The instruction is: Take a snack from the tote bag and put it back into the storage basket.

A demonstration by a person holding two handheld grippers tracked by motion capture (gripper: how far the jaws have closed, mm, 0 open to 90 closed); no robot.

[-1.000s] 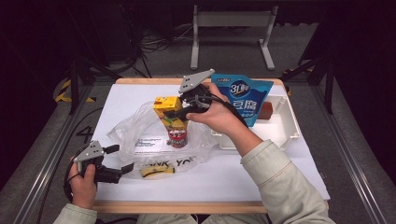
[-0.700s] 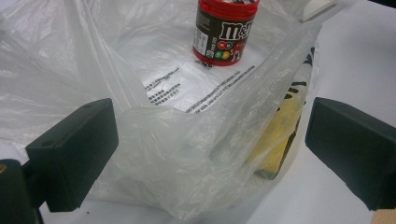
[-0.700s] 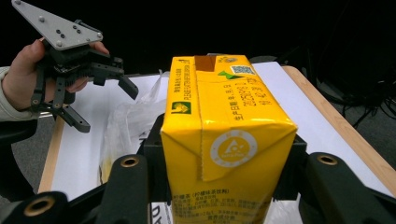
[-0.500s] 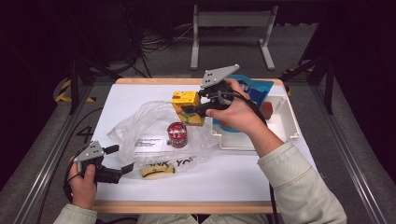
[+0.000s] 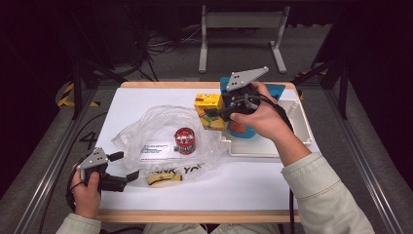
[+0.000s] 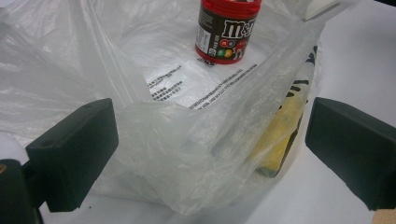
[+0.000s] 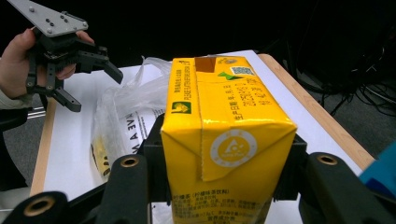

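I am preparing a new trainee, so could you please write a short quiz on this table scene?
1. True or false: the right tongs grip the yellow cardboard drink carton.
2. Where does the red-lidded round candy tub stand? A) in the white plastic tray B) on the crumpled clear plastic bag C) on the floor
3. What lies between the open left tongs?

Key: 1 true; 2 B; 3 a fold of the clear bag, with the pads not pressing on it.
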